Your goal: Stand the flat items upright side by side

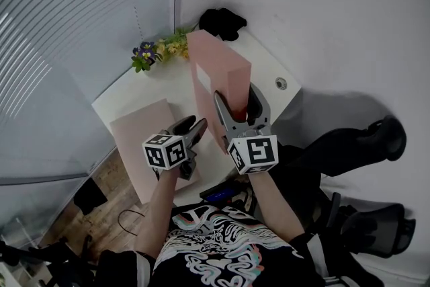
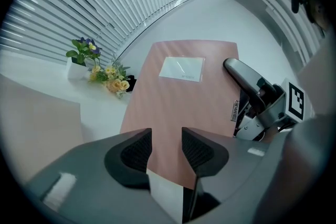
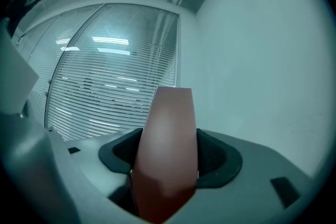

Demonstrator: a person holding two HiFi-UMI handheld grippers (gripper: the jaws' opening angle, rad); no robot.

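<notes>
Seen from above: a white surface (image 1: 168, 80) tucked into a corner, with flowers (image 1: 158, 50) and a black object (image 1: 222, 22) along its far edge. Clamped in the right gripper (image 1: 238, 96), jaws pressing both broad faces low at its near end: a flat pink box (image 1: 215, 67), standing tall on a narrow edge toward the right, one broad face turned left. Hard to tell whether resting on the surface or held just above it. Lying flat to its left, near but not touching: a second pink box (image 1: 144, 131), long axis running near to far. Poised over that box's near right edge: the left gripper (image 1: 193, 124), jaws apart and empty, pointing far and slightly down. Judged the nearer and only free gripper, so probably the one to tip the lying box up beside the upright one.
</notes>
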